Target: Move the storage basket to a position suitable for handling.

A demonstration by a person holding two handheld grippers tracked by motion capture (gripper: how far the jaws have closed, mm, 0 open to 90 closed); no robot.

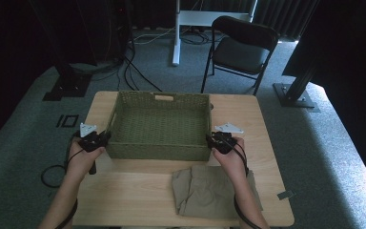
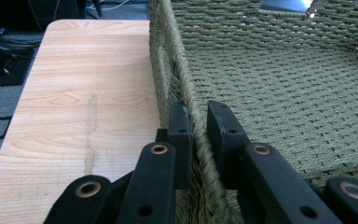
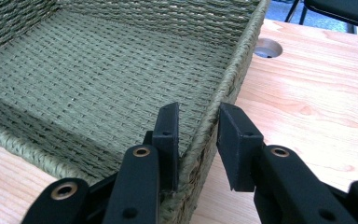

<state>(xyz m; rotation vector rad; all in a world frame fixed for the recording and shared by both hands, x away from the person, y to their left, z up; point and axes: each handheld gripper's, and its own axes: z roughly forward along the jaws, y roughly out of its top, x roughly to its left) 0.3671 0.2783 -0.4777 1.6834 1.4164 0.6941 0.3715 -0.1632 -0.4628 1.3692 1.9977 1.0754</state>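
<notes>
Basket [image 1: 158,125] sits on the table [image 1: 262,124], woven, light, fairly stiff. Left gripper [image 2: 200,126] clamps its left wall; right gripper [image 3: 196,128] straddles the right wall, jaws not yet pinching.

High view: a fixed camera above the near side of the table [image 1: 138,191], facing forward and down, far enough to take in the floor and a chair [image 1: 240,47] beyond. Left and right gripper views: cameras riding close behind each gripper's jaws, looking along them across opposite side walls of the woven basket [image 1: 158,125] [image 2: 279,93] [image 3: 98,70]. All three views share the basket's interior and adjoining tabletop.
</notes>
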